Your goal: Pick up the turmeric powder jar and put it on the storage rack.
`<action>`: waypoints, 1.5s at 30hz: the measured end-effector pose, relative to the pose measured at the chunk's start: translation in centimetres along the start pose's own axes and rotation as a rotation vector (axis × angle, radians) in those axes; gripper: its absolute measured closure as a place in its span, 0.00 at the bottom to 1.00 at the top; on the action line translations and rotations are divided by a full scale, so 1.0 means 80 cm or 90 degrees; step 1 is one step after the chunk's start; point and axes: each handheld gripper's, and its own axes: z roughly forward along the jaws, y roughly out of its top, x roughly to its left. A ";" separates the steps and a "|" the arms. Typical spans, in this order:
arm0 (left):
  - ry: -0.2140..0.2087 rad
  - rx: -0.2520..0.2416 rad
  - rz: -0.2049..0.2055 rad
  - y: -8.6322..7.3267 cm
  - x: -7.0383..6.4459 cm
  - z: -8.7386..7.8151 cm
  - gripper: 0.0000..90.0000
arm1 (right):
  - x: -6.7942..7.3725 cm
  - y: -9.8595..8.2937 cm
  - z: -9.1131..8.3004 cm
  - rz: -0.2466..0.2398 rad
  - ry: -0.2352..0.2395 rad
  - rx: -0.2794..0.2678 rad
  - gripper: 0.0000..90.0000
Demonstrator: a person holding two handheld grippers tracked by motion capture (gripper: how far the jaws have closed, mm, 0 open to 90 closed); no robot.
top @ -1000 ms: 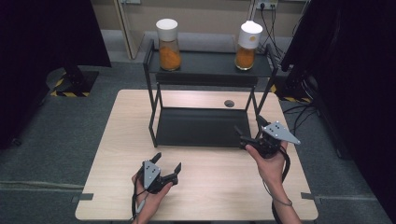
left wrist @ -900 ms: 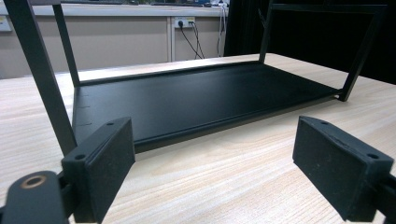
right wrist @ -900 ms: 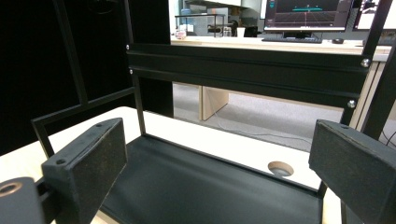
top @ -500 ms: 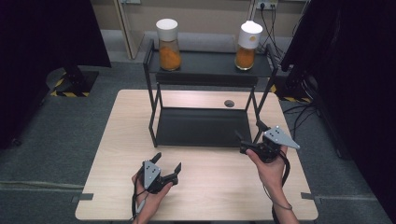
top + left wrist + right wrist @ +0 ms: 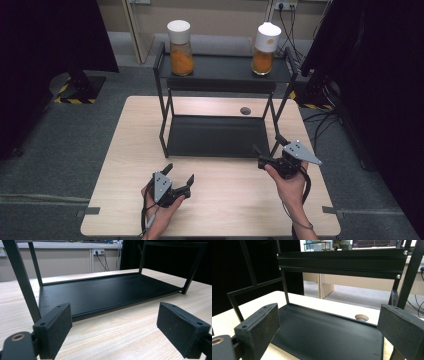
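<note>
The work in hand looks like a reach for one of the two jars on the top shelf of the black rack (image 5: 225,75), and the right gripper (image 5: 270,150) is the better placed for it: it should rise clear of the rack's front right post before going in, then come at the right jar (image 5: 264,48) level and square, jaws on either side of the glass body below the white lid, not on the lid itself. The left jar (image 5: 180,47) stands at the shelf's left end, the right jar at its right end, both upright and well apart; what the orange filling is I cannot tell from here. The right gripper hovers at the rack's front right corner, jaws apart and empty, aimed in over the lower shelf (image 5: 329,337). The left gripper (image 5: 179,174) sits low near the table's (image 5: 235,205) front edge, jaws apart, pointing at the rack.
</note>
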 end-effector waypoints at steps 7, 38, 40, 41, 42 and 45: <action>0.000 0.000 0.000 0.000 0.000 0.000 0.14 | -0.001 -0.009 -0.003 0.005 -0.003 0.008 0.05; -0.001 0.001 0.003 0.000 0.000 0.000 0.14 | -0.007 -0.044 -0.013 0.028 -0.018 0.042 0.06; -0.001 0.001 0.001 0.000 0.000 0.000 0.14 | -0.008 -0.049 -0.013 0.029 -0.019 0.046 0.06; -0.001 0.000 0.001 0.000 0.000 0.000 0.14 | -0.008 -0.051 -0.014 0.032 -0.019 0.049 0.06; -0.001 0.000 0.002 0.000 0.000 0.000 0.14 | -0.008 -0.054 -0.014 0.034 -0.019 0.051 0.06; -0.001 -0.001 0.003 0.000 0.000 0.000 0.14 | -0.008 -0.061 -0.014 0.038 -0.018 0.061 0.07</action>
